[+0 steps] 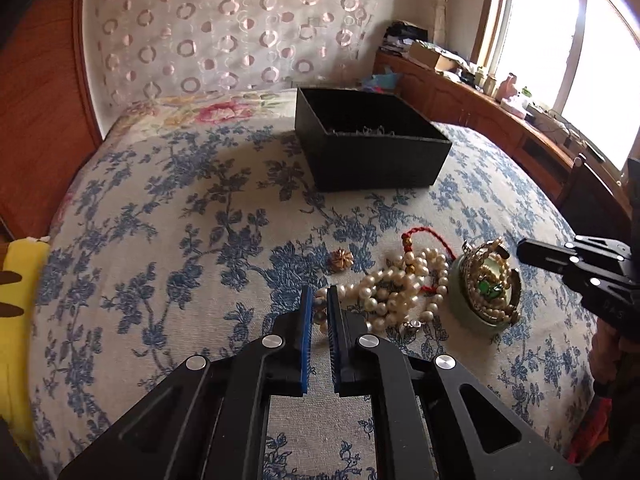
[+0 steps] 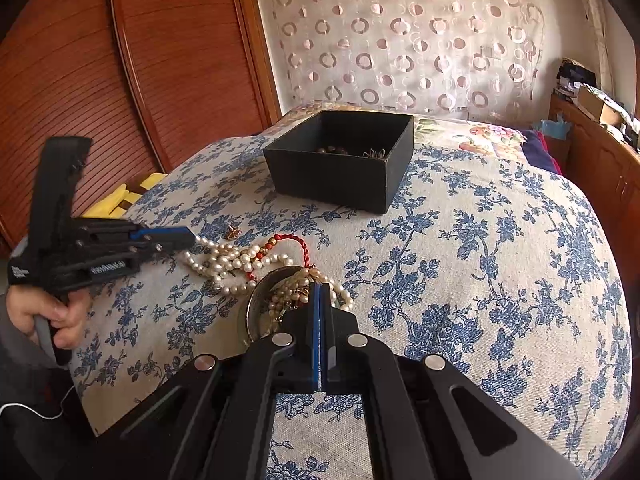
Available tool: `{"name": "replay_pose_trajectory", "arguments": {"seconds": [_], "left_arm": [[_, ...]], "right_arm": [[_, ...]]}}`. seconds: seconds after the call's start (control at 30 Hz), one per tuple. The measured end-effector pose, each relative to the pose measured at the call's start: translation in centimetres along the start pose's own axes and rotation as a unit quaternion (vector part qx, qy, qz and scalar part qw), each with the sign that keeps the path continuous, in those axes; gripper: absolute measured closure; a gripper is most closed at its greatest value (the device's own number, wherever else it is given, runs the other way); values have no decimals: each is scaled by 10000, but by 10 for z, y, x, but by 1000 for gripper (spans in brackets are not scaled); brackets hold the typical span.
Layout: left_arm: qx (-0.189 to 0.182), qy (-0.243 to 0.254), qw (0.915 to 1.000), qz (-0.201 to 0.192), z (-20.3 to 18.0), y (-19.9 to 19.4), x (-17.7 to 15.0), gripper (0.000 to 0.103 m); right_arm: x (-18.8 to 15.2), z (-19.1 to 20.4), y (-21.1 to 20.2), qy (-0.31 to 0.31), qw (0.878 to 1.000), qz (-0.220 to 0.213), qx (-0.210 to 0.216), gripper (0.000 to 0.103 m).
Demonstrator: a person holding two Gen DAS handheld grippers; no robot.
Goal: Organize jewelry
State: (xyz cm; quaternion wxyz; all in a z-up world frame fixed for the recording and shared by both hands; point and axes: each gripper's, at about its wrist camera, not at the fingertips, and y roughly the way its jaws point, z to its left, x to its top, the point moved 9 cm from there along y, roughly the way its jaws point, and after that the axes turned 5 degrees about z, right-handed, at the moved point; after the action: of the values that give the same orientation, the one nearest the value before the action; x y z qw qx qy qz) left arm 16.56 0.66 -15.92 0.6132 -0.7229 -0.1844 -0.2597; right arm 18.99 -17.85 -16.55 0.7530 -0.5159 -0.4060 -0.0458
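Note:
A tangle of pearl necklaces (image 1: 396, 288) with a red cord (image 1: 424, 234) lies on the floral bedspread, also in the right wrist view (image 2: 228, 258). My left gripper (image 1: 319, 300) is nearly shut on the end of a pearl strand, seen from the side in the right wrist view (image 2: 188, 238). A round green dish (image 1: 486, 292) holds a beaded piece with a green stone. My right gripper (image 2: 321, 294) is shut, its tips over the dish (image 2: 256, 308); whether it pinches anything is hidden. A small gold flower piece (image 1: 341, 259) lies apart. A black open box (image 1: 368, 142) stands further back, with dark beads inside (image 2: 332, 148).
The bedspread (image 1: 160, 208) covers a bed. A wooden headboard (image 2: 168, 60) is on the left, a patterned curtain (image 1: 240, 28) behind, a wooden sideboard (image 1: 500, 120) with clutter under the window. A yellow cloth (image 1: 20, 292) lies at the left edge.

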Motion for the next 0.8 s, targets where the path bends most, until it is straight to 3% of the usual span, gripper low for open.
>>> {"name": "replay_pose_trajectory", "arguments": {"seconds": [0.37, 0.4, 0.5, 0.53, 0.8], "left_arm": [[-162, 221, 9972, -701, -29, -56, 18, 97], [-185, 243, 9969, -727, -31, -58, 19, 97], [-266, 306, 9962, -775, -38, -64, 19, 97], [-281, 318, 9960, -784, -40, -65, 19, 97], [-356, 337, 9959, -763, -43, -63, 16, 97]], "right_arm": [[-5, -3, 6, -67, 9998, 152, -120, 102], [-5, -3, 6, -87, 9997, 154, -142, 100], [-2, -3, 8, -94, 9998, 154, -127, 76], [-1, -4, 9, -88, 9998, 156, -122, 73], [10, -2, 30, -28, 9990, 406, 181, 73]]}}
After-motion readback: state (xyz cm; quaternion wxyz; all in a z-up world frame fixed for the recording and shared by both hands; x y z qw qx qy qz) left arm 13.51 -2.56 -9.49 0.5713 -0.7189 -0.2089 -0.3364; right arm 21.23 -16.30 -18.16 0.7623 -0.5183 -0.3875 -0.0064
